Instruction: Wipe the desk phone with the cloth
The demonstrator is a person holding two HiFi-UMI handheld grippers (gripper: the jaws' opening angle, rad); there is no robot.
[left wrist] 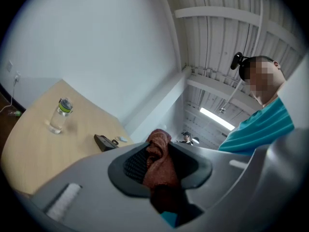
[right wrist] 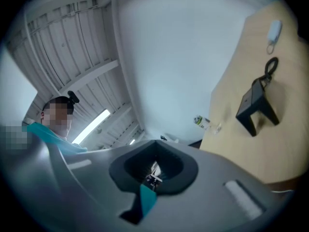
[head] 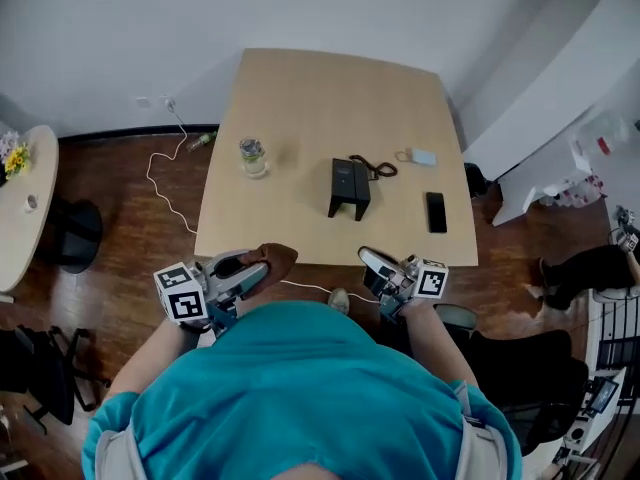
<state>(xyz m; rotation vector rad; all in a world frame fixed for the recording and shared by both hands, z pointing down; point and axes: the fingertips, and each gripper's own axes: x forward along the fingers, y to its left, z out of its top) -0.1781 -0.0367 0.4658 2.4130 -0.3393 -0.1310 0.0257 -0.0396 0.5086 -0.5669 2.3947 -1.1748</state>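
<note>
A person in a teal shirt stands at the near edge of a table, a handheld gripper in each hand, both held close to the body and short of the tabletop. The left gripper is clamped on a crumpled rust-brown cloth, which bunches out between its jaws. The right gripper has its jaws pressed together with nothing in them.

Wiping has not begun; this looks like the approach, cloth in hand. The next move probably calls for carrying the cloth forward over the table and down onto the phone, perhaps with the free gripper steadying it.

The room has a dark wooden floor and plain white walls. The light wooden table is mostly bare. Near its middle, well apart from both grippers, sits the black wedge-shaped desk phone, a dark cord looped beside it. To its left stands a clear plastic bottle. To its right lies a flat black smartphone, and beyond that a small pale blue object. A thin white cable trails across the floor.
</note>
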